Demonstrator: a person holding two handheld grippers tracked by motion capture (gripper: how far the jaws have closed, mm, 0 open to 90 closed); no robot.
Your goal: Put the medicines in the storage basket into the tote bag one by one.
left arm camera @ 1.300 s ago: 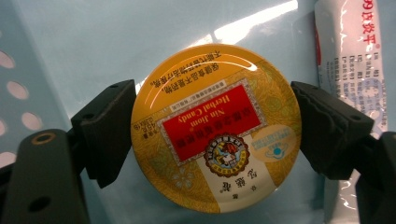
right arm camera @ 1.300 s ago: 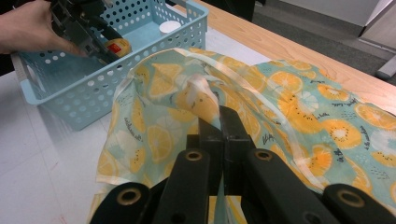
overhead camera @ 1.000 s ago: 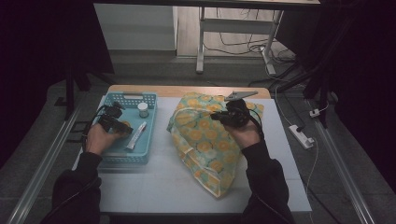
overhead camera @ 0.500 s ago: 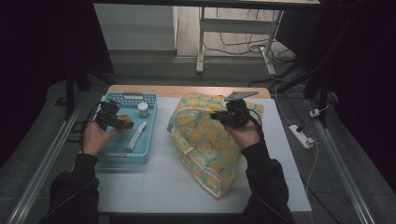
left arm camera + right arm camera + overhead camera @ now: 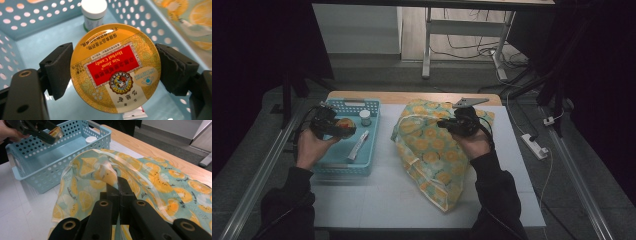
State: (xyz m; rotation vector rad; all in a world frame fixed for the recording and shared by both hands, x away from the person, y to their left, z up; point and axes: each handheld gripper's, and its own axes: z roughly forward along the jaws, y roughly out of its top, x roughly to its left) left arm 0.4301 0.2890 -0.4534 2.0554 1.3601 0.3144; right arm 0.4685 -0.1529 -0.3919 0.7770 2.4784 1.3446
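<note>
Raised since 1 second ago, left tongs clamp the round candy tin above the blue basket. Right tongs pinch the fruit-print bag on the table.

candy tin: glossy printed metal | basket: perforated smooth plastic | bag: soft printed cloth | desk: matt white, wood edge at 12 o'clock
</note>
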